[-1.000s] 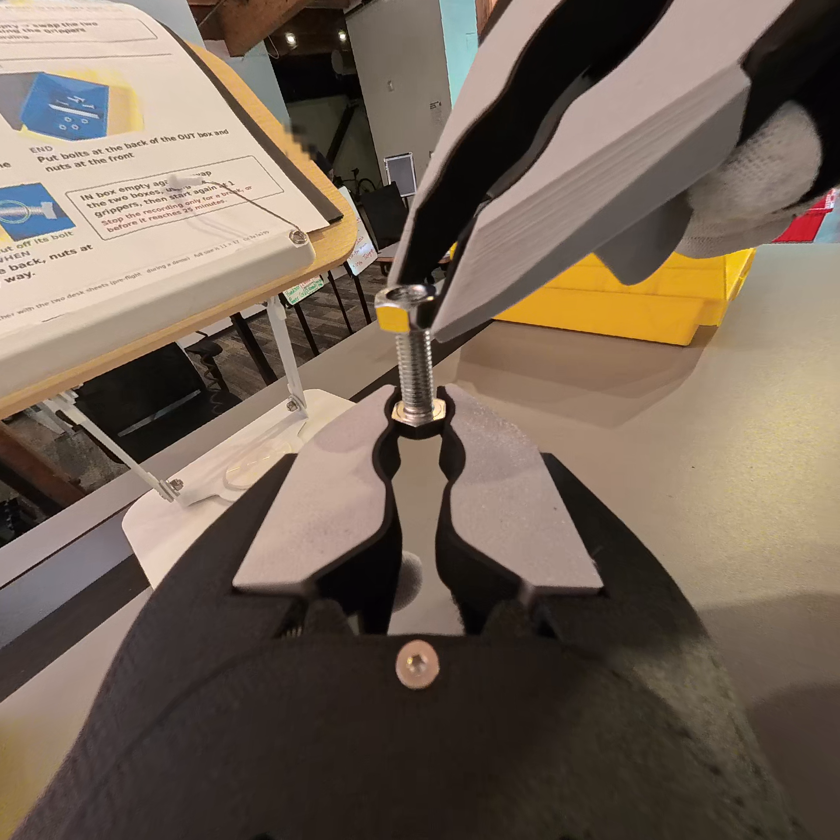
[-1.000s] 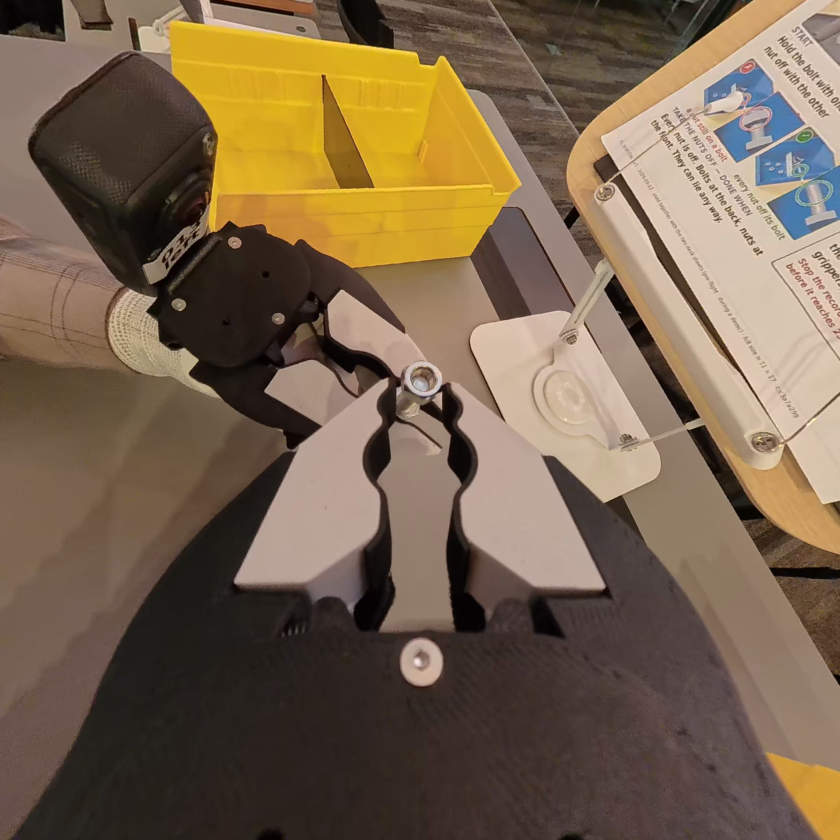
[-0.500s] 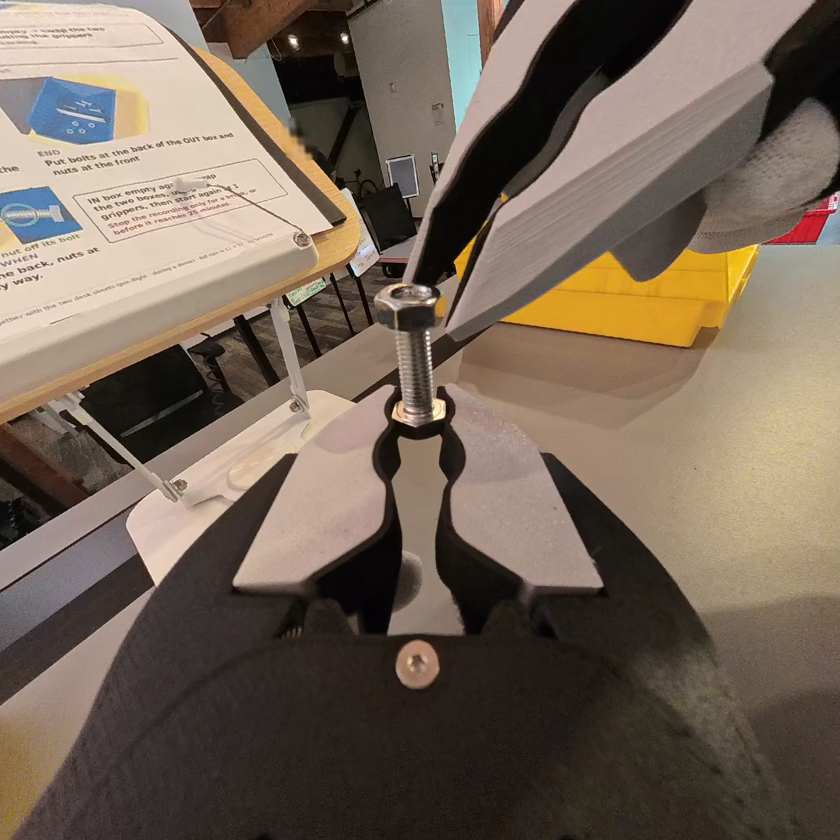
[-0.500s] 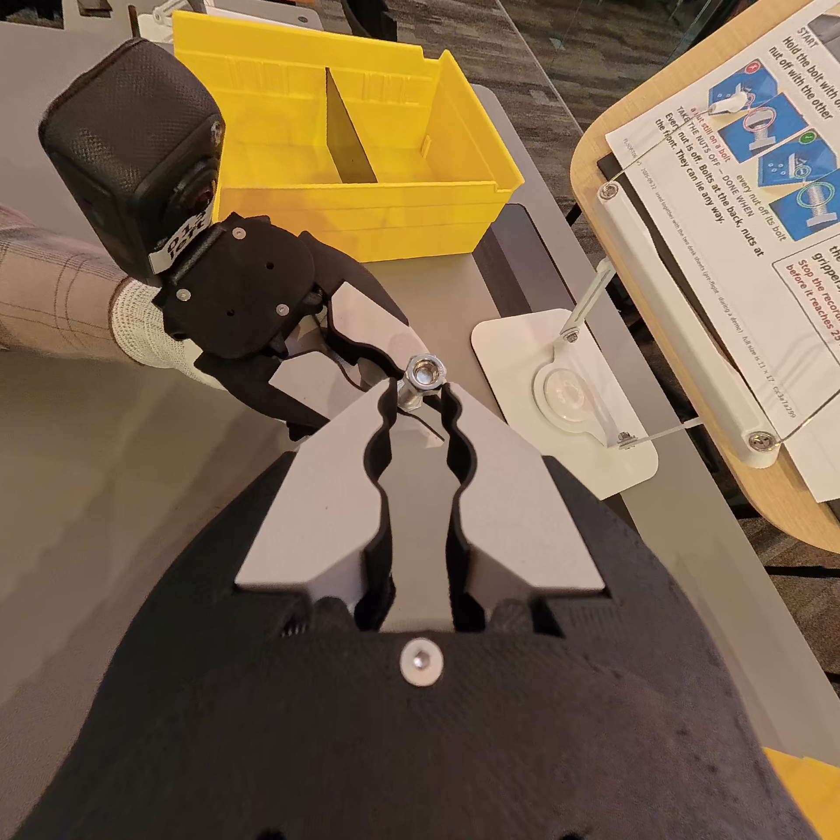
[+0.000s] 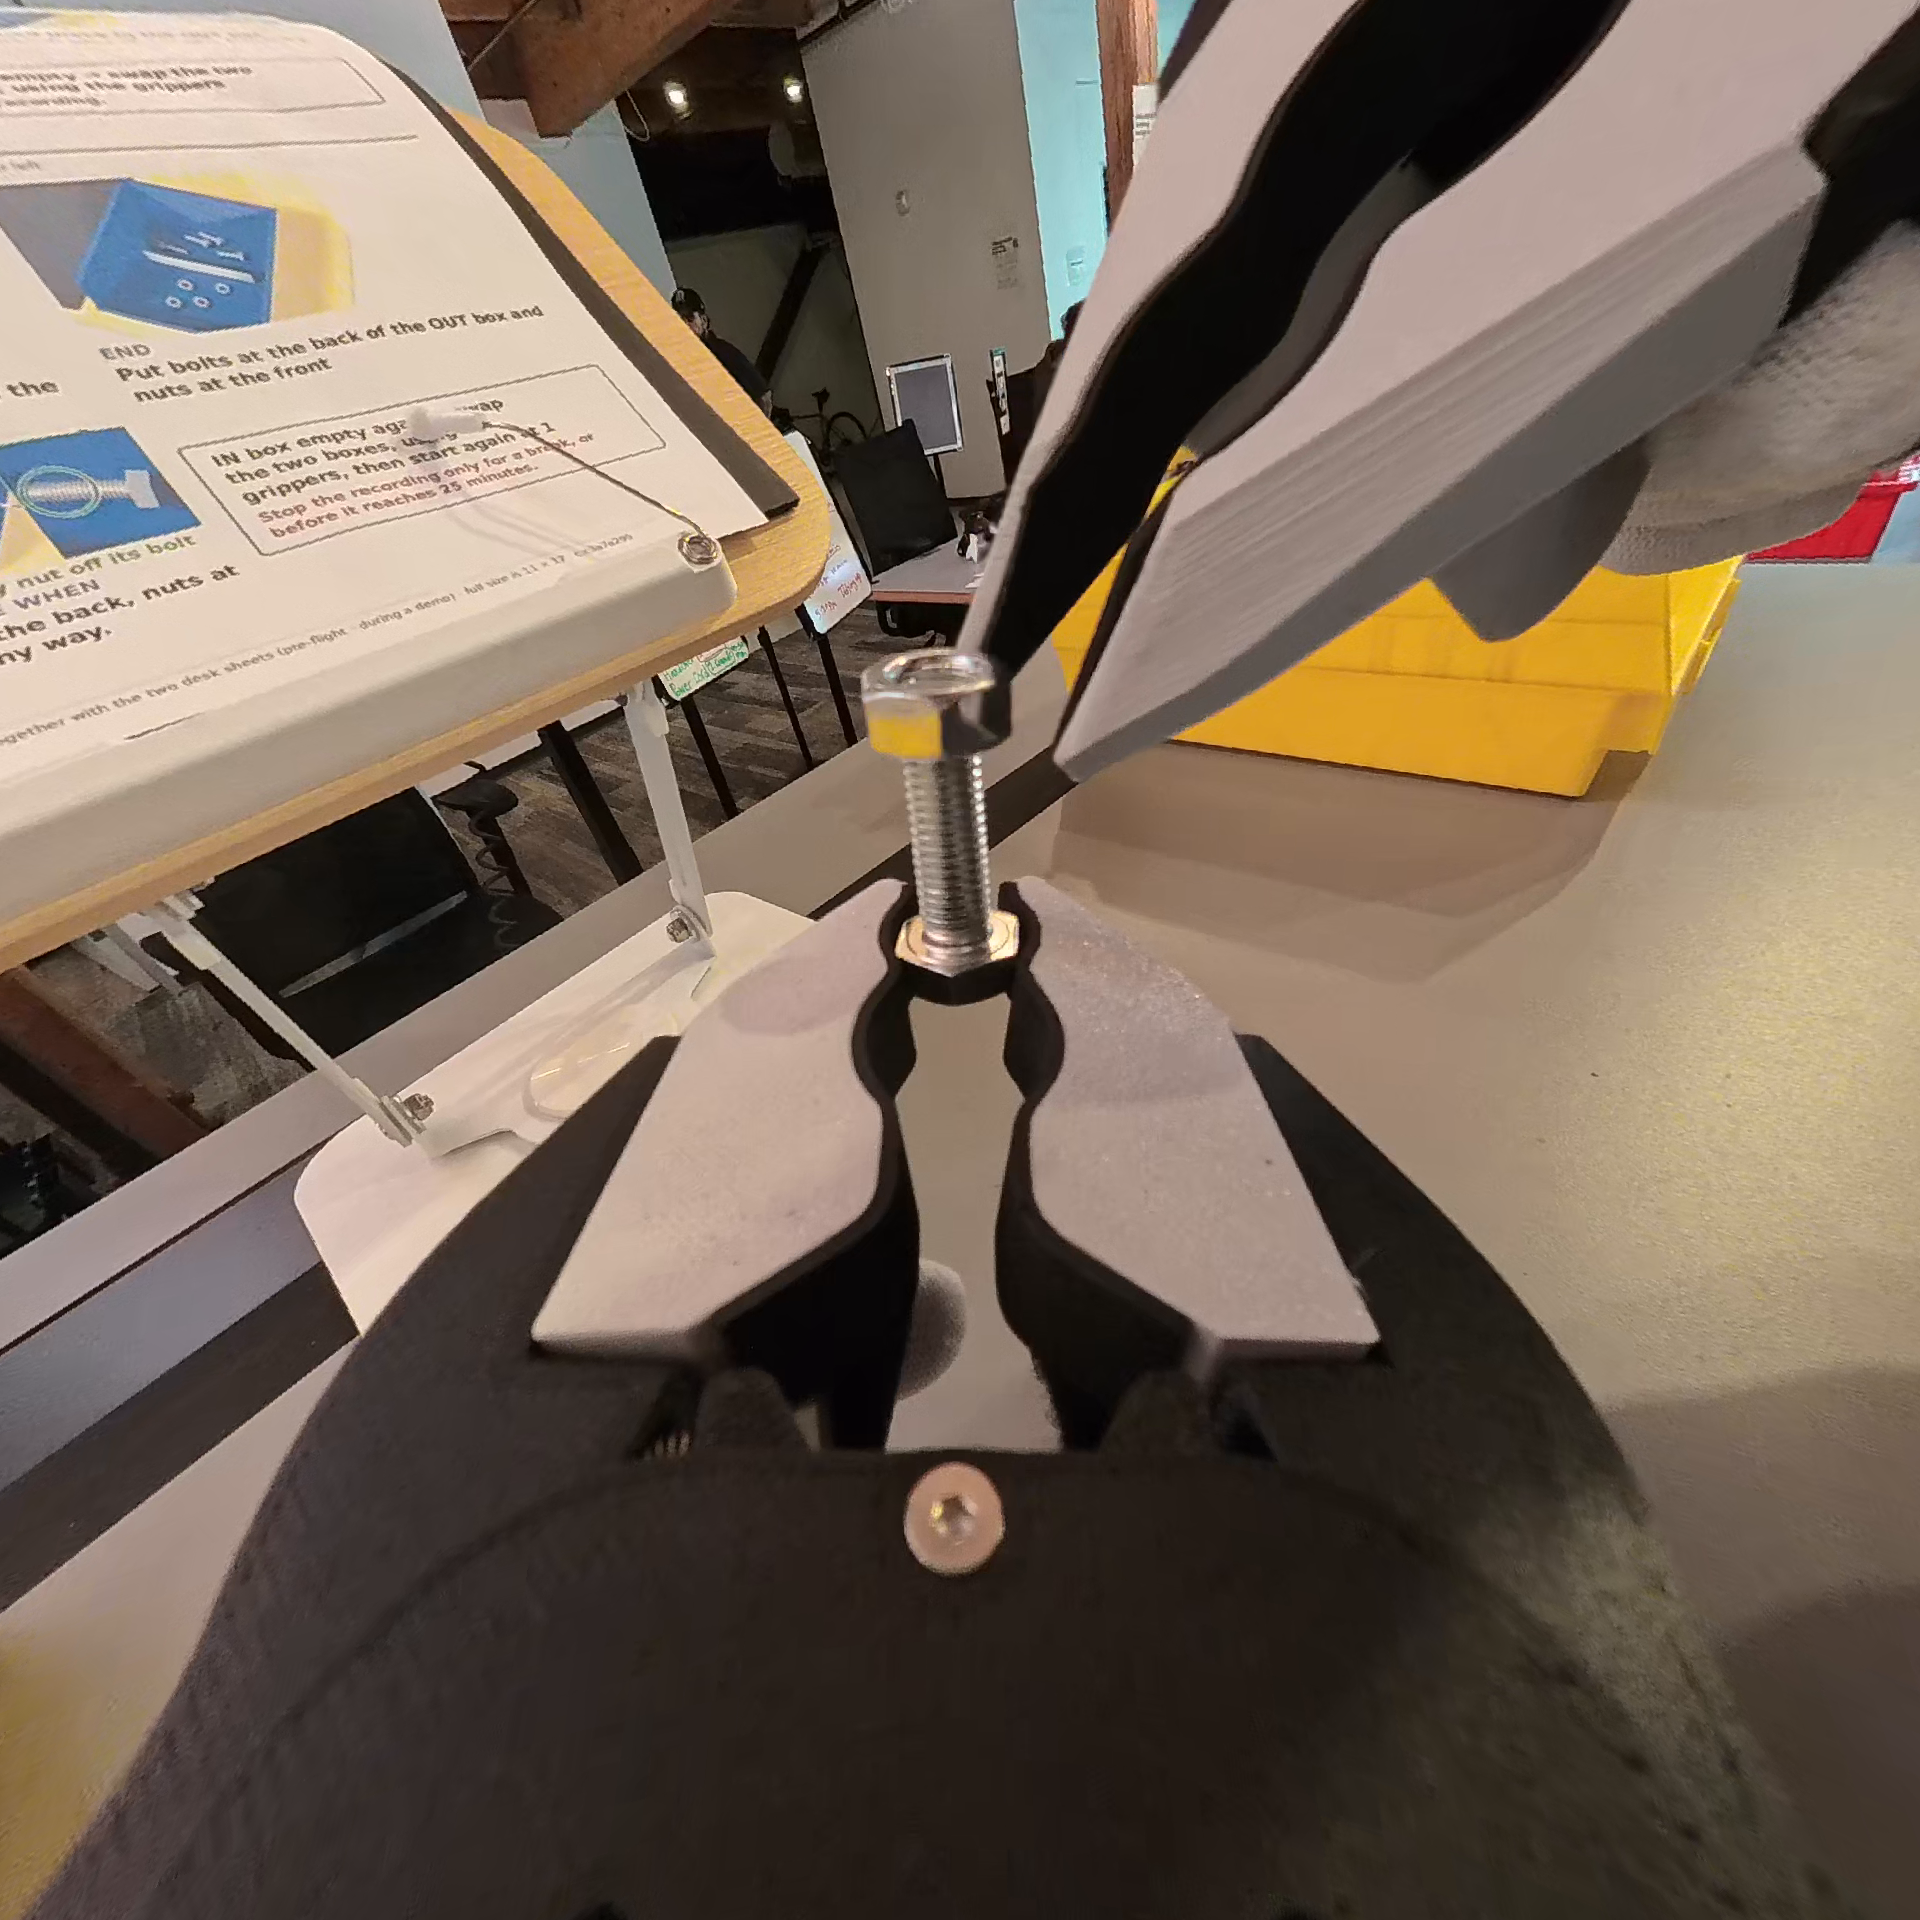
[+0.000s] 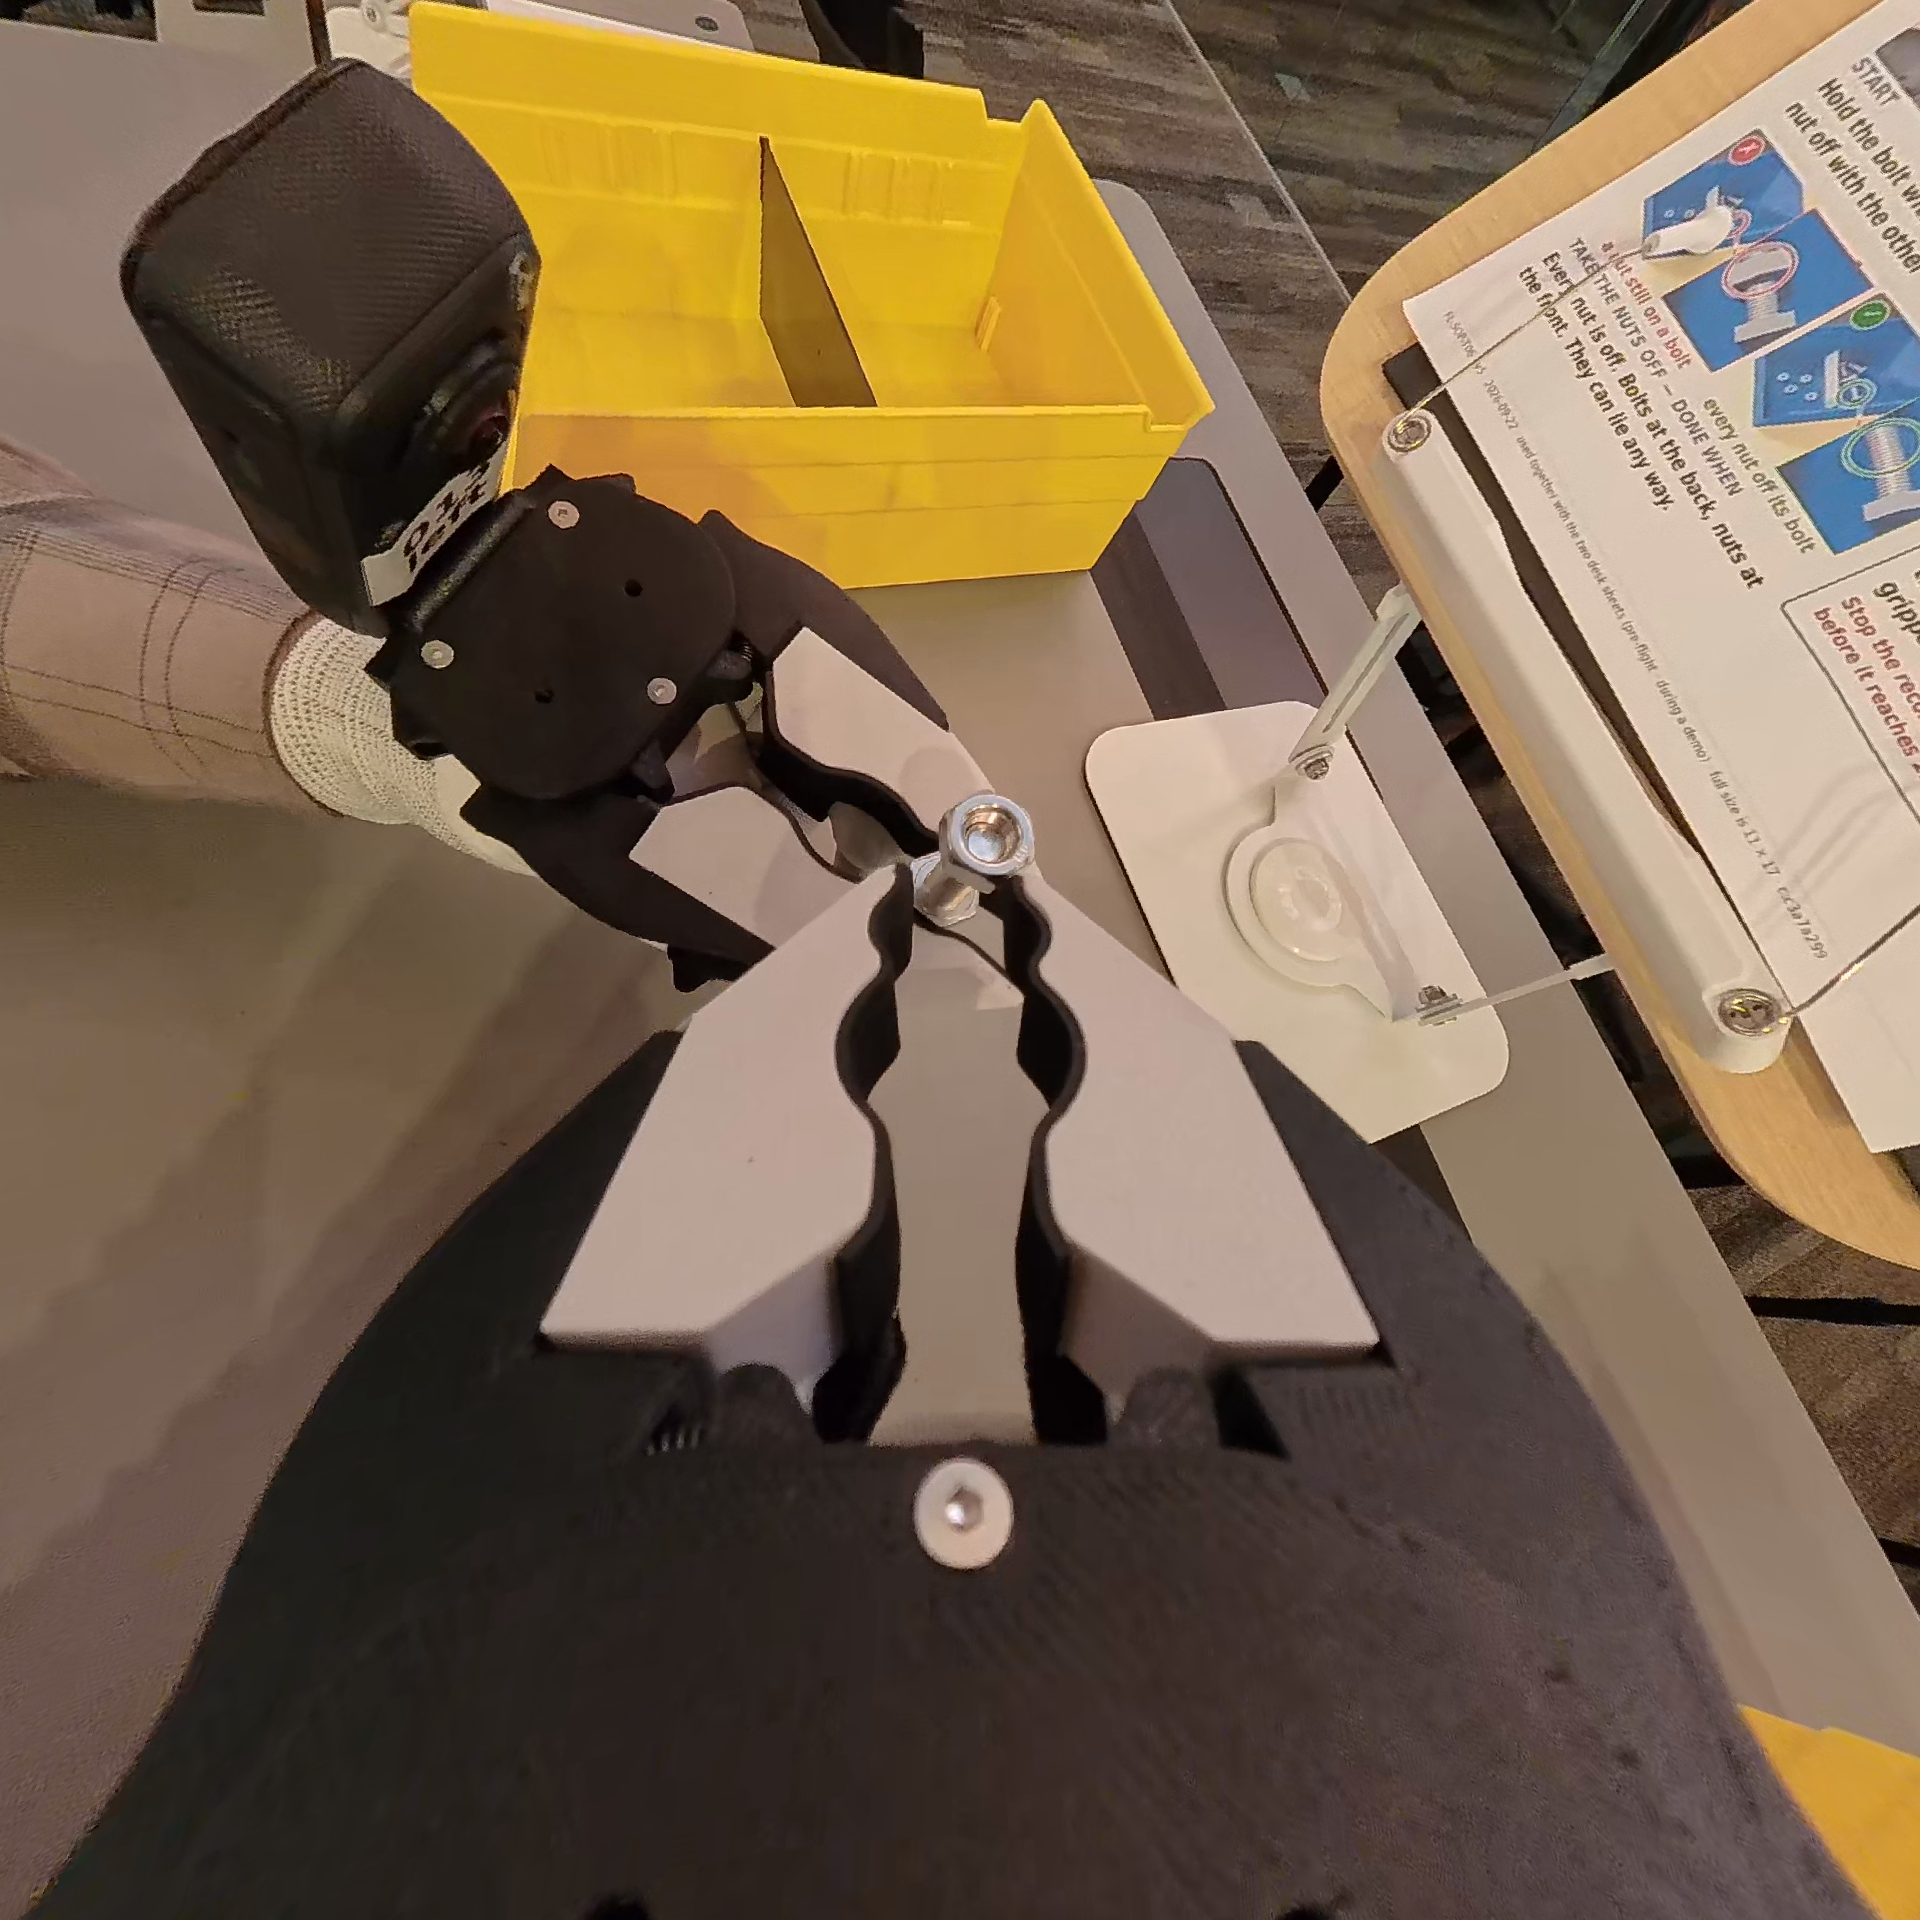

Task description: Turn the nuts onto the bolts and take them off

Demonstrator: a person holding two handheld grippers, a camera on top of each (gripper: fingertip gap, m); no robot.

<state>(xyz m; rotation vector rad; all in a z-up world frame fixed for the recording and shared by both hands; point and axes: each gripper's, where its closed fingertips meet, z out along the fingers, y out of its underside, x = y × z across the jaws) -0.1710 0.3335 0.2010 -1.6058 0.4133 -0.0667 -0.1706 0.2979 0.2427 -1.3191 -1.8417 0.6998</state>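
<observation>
The left gripper [image 5: 956, 940], low in the centre of the left wrist view, stays clamped on the hex head of the bolt [image 5: 945, 842] as it was a second ago. The threaded shaft stands upright above the grey table [image 5: 1558, 1091] with the nut [image 5: 920, 707] at its top end. The right gripper [image 5: 1029, 727] reaches down from the upper right with its jaws about a nut's width apart. A second ago its near finger covered the nut's right edge, but now only the far finger's tip touches that side, and whether it grips cannot be told.
</observation>
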